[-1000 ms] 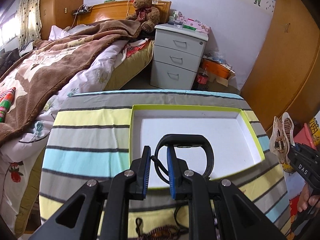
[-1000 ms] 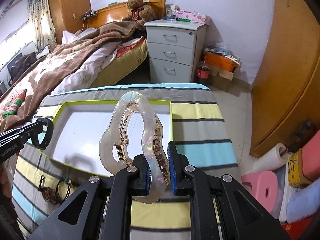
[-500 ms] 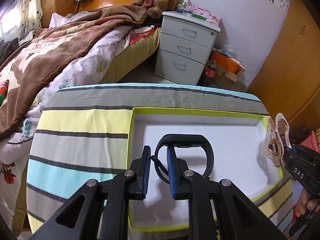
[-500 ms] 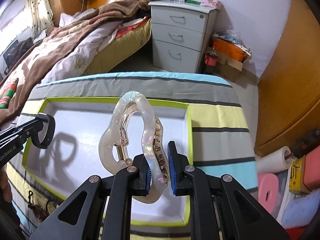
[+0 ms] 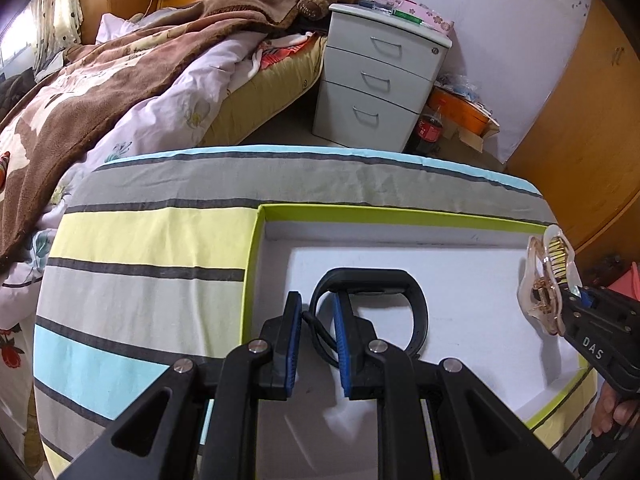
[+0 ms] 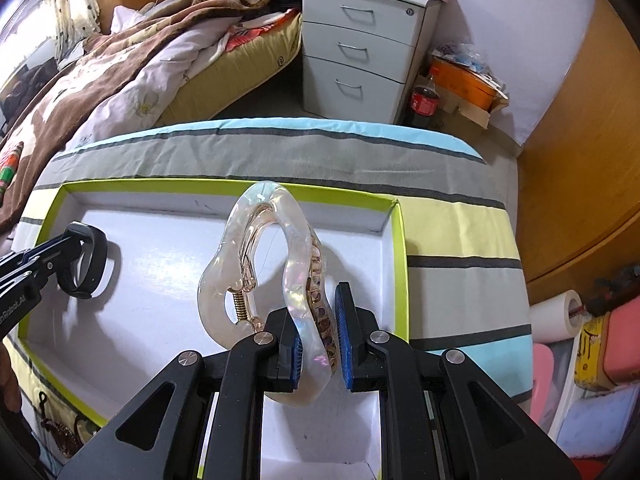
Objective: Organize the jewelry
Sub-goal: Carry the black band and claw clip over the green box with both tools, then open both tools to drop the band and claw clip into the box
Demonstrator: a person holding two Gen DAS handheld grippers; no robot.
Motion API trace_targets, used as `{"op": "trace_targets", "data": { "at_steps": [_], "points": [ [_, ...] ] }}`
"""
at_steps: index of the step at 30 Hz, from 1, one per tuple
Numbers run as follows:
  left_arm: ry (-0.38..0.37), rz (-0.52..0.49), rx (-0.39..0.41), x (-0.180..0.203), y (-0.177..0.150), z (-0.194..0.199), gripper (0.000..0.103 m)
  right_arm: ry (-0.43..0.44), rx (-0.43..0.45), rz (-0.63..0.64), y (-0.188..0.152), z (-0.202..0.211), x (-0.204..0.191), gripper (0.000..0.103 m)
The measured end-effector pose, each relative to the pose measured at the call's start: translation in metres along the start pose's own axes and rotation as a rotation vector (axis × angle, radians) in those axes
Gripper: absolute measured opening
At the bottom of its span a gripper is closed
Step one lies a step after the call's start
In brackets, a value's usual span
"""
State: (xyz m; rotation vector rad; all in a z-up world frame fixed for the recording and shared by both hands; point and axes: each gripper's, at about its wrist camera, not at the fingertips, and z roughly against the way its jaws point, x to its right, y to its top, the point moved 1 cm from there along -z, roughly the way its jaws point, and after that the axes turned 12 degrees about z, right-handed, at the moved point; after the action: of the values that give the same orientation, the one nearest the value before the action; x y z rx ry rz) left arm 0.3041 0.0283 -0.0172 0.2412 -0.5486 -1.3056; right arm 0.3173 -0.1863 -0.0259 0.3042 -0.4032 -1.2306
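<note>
A: What does the left gripper (image 5: 316, 344) have between its blue-padded fingers?

B: A black band bent into a closed loop, smooth like rubber or plastic, a wristband (image 5: 372, 300) by the look of it. The jaws are clenched on a thin part of the loop at its near left end, and the rest of the loop stands out ahead of the fingertips, over the white floor of the shallow rectangular box with the lime-green rim (image 5: 400, 214).

A: And the right gripper (image 6: 318, 340)?

B: Clamped on a large pearly-white translucent hair claw clip (image 6: 260, 264) with amber teeth and a small metal spring. The pads pinch one curved arm of the clip near its lower end (the spring side hangs free to the left). It too is held over the box, toward the right-hand end, close to the green wall there.

A: Are either of the pieces touching the box floor?

B: I cannot tell; both cast shadows on the white floor. In the right wrist view the wristband's shadow falls just beside it.

A: Where is the box?

B: On a cloth striped in grey, yellow and pale blue (image 5: 152, 240). At the lower left of the right wrist view a dark beaded piece of jewelry (image 6: 56, 434) lies on that cloth, outside the box's near rim. Fingers of the person's right hand (image 5: 614, 410) show beneath the right gripper's handle.
</note>
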Motion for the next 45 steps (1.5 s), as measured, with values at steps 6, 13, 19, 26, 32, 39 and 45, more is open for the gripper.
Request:
{"op": "trace_targets", "data": {
  "at_steps": [6,13,19,26,32,39,45],
  "points": [
    [0.008,-0.005,-0.002,0.003,0.001,-0.002,0.017,-0.002,-0.007,0.009,0.004,-0.002,0.000,0.015],
    [0.009,-0.006,-0.002,0.004,0.001,-0.004,0.017,-0.007,-0.003,0.008,0.005,-0.003,0.002,0.015],
    [0.011,0.000,-0.002,0.003,0.002,-0.005,0.018,-0.015,-0.004,0.012,0.009,-0.005,0.002,0.015],
    [0.013,0.015,-0.002,0.002,0.005,-0.007,0.018,-0.025,0.007,0.009,0.011,-0.004,0.003,0.015],
    [0.013,0.019,-0.004,0.002,0.007,-0.008,0.020,-0.028,0.019,0.020,0.013,-0.001,0.002,0.018],
    [0.000,0.023,0.002,0.003,0.006,-0.002,0.036,-0.026,0.034,0.016,0.012,0.004,0.003,0.028],
    [0.004,0.015,0.016,0.005,0.004,0.005,0.044,-0.017,0.055,0.013,0.009,0.012,0.004,0.038]
  ]
}}
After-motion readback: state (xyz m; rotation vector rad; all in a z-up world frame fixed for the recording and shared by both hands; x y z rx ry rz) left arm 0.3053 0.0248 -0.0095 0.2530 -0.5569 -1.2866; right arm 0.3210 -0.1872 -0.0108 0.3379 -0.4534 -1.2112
